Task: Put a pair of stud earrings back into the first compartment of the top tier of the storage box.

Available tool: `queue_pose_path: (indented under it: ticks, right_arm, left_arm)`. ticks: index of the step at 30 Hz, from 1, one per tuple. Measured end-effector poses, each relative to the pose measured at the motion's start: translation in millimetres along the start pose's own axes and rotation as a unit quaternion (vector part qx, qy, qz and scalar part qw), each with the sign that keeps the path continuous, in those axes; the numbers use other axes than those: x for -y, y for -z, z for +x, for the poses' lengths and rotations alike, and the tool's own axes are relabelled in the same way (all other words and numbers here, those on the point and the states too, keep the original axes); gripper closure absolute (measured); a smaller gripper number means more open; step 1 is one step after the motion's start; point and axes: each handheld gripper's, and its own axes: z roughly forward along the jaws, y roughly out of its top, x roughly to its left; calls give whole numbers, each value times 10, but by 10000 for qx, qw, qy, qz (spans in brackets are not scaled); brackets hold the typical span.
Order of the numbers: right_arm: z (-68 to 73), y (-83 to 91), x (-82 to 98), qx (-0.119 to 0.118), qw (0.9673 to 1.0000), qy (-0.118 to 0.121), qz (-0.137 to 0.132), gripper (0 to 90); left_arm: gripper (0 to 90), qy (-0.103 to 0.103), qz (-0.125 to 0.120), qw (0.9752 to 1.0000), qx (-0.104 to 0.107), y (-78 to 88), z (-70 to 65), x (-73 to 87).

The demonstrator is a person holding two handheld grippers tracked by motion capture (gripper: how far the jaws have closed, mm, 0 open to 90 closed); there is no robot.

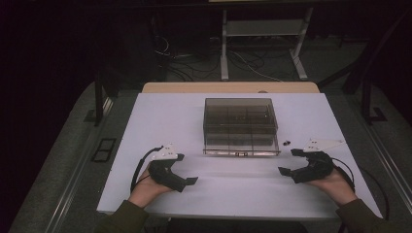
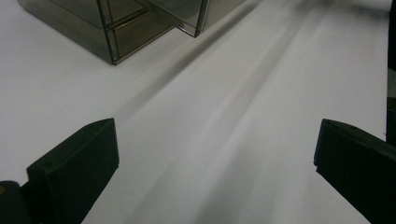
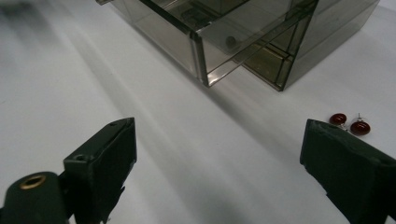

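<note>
both claws, left claw and right claw, gape empty on the tabletop; earrings beside the box lie untouched, nothing begun.

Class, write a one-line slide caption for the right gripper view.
Open right gripper faces a smoky clear box; two red earrings lie beside it.

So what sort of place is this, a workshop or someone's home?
Probably a lab or test room rather than a home: a bare white table set up for recording, loose cables on the floor, and a person holding a left gripper and a right gripper near a clear compartment box.
</note>
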Motion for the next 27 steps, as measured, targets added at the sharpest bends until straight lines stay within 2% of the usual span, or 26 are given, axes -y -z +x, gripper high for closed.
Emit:
queue_pose_path:
  ticks: [2,9,10,18,27]
  right_arm:
    - [-27,-5,-6,17,10000,3,5,102]
    - [-119,-18,-50,111,9999,-32,13,102]
    - [-148,-19,-62,137,9998,-109,8,103]
    - [-260,-30,-75,239,9994,-233,55,104]
    - [-359,-23,-110,391,9989,-245,67,104]
  left_arm:
    - [0,-59,6,10000,7,0,0,-1]
    - [0,-17,9,10000,15,-4,0,-1]
    - [0,-19,11,10000,14,-4,0,-1]
    - [0,-34,-13,10000,12,2,2,-2]
    - [0,-8,-37,10000,11,2,-1,-5]
